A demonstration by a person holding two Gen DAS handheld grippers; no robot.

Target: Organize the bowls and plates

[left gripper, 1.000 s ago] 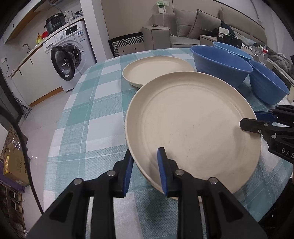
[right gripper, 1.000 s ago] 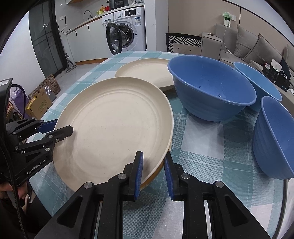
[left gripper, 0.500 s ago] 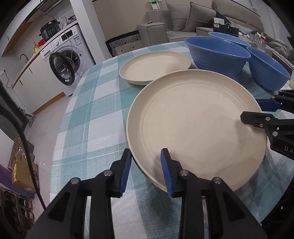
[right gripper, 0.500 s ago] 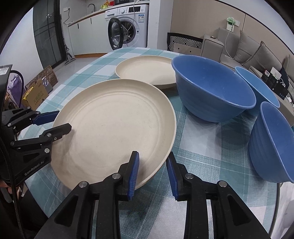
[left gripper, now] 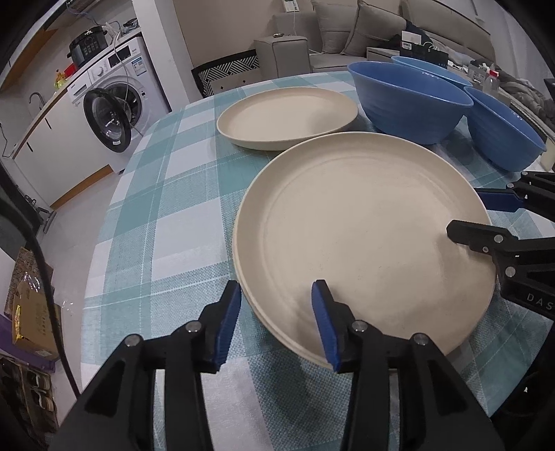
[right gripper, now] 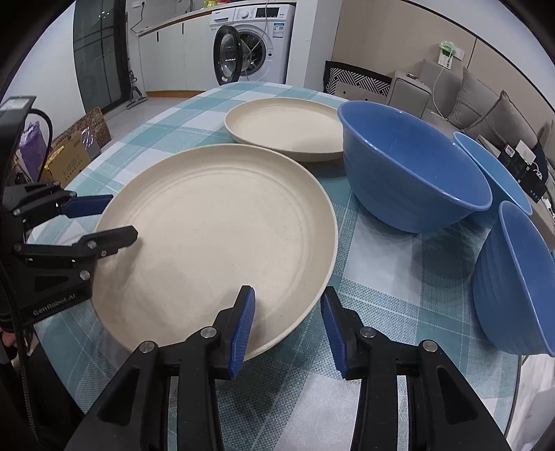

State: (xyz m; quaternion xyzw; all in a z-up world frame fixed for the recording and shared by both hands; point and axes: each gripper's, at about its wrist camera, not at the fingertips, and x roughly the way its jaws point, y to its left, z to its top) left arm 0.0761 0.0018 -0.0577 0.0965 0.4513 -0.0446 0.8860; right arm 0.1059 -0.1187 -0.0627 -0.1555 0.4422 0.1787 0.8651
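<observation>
A large cream plate (left gripper: 364, 236) lies flat on the checked tablecloth; it also shows in the right wrist view (right gripper: 215, 236). My left gripper (left gripper: 275, 319) is open, its jaws astride the plate's near-left rim. My right gripper (right gripper: 288, 326) is open astride the opposite rim. A second, smaller cream plate (left gripper: 288, 116) (right gripper: 288, 126) lies farther back. Three blue bowls stand to the right: a large one (left gripper: 409, 99) (right gripper: 409, 173), one behind it (left gripper: 430, 69) (right gripper: 492, 170), and one nearer (left gripper: 503, 128) (right gripper: 513, 277).
The round table (left gripper: 149, 208) has a teal and white checked cloth. Its edge drops off to the left. A washing machine (left gripper: 114, 104) with its door open, a patterned chair back (left gripper: 225, 74) and a sofa (left gripper: 364, 31) stand beyond. Cardboard boxes (right gripper: 73, 152) lie on the floor.
Both grippers have opened from the large plate's rim. The plate, held slightly raised earlier, now rests flat on the cloth.
</observation>
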